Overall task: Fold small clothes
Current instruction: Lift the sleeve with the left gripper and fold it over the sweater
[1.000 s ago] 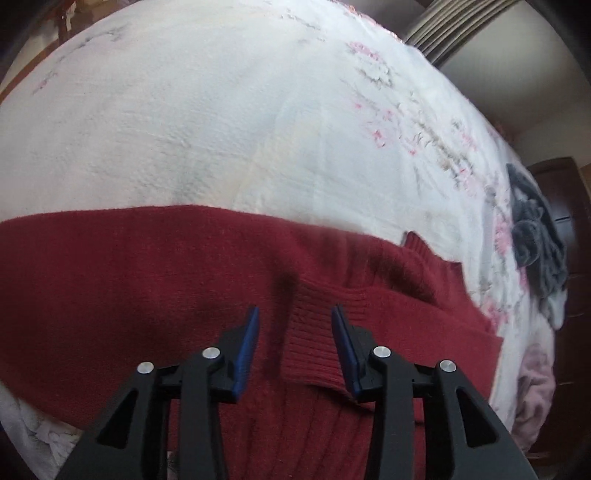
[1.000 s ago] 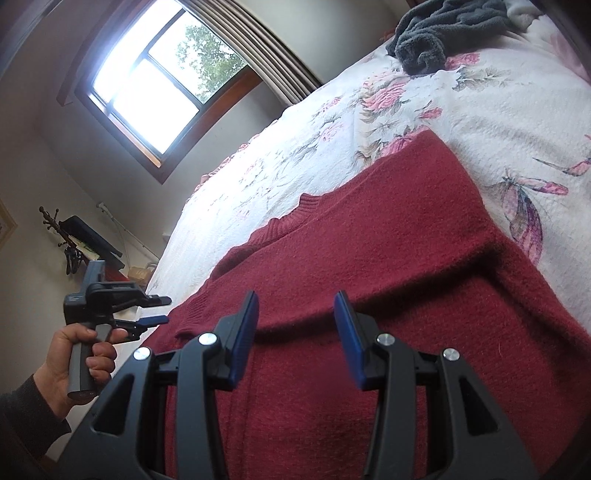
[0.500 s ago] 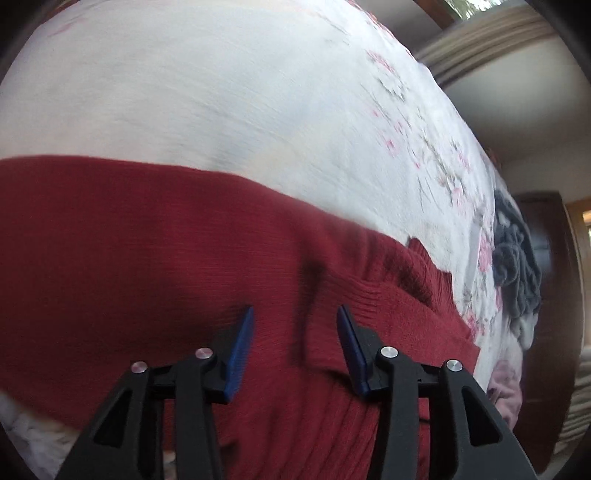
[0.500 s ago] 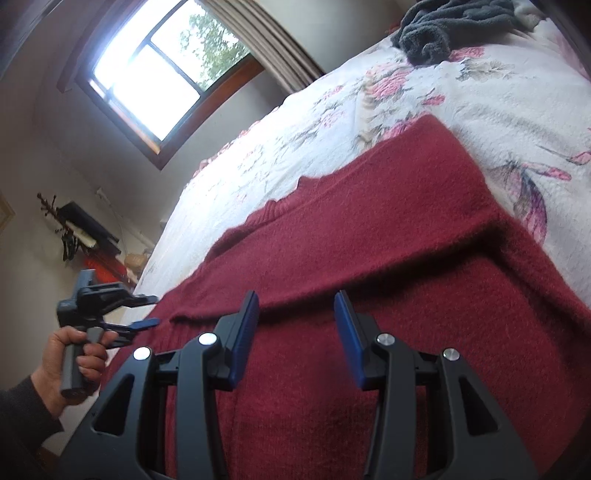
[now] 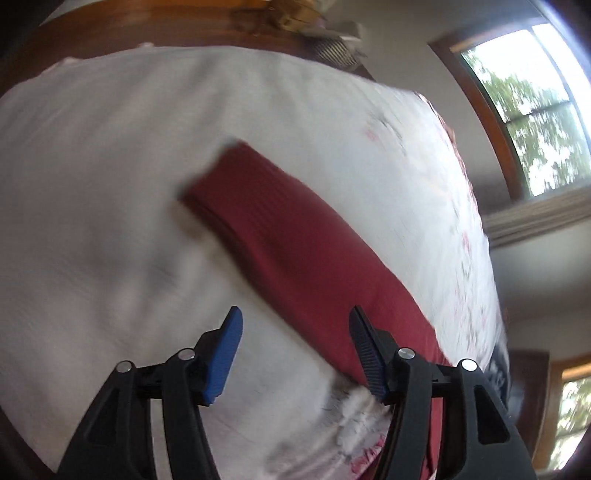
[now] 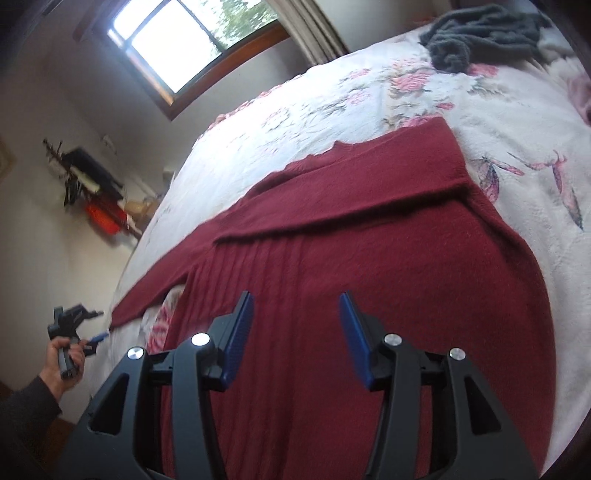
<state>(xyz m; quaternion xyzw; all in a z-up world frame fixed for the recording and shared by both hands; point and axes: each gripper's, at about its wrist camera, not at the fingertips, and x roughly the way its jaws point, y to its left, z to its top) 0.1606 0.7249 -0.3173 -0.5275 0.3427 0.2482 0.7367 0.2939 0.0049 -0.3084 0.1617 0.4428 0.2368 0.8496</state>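
Holding the left gripper [image 5: 293,347] out past the bed's edge, you have its blue-padded fingers spread wide with nothing between them. In the right wrist view it sits small at about 8 o'clock, gripped in your left hand [image 6: 65,356], with a dark sleeve [image 6: 29,402] running toward the lower corner. From the left wrist view, which is heavily blurred, one sleeve of the red sweater [image 5: 295,240] lies as a long band across the white bedspread [image 5: 92,184], running from about 11 o'clock down toward 4 o'clock, where it passes behind the right-hand finger. A wooden headboard [image 5: 147,29] arcs along 12 o'clock, and a window [image 5: 535,122] shows at 2 o'clock.

Moving right, your right gripper [image 6: 296,332] hangs over the sweater's body with its jaws wide apart and nothing between them. The red sweater [image 6: 351,240] lies flat on the floral bedspread [image 6: 332,99] and fills the centre of that view: its outstretched sleeve reaches to 9 o'clock, a folded-over layer crosses the chest, and the neckline sits at roughly 12 o'clock. A grey garment [image 6: 480,33] is bunched on the bed at 1 o'clock, well apart from the sweater. A pinkish bit of cloth [image 6: 580,92] shows at the 2 o'clock edge; what it is I cannot tell.
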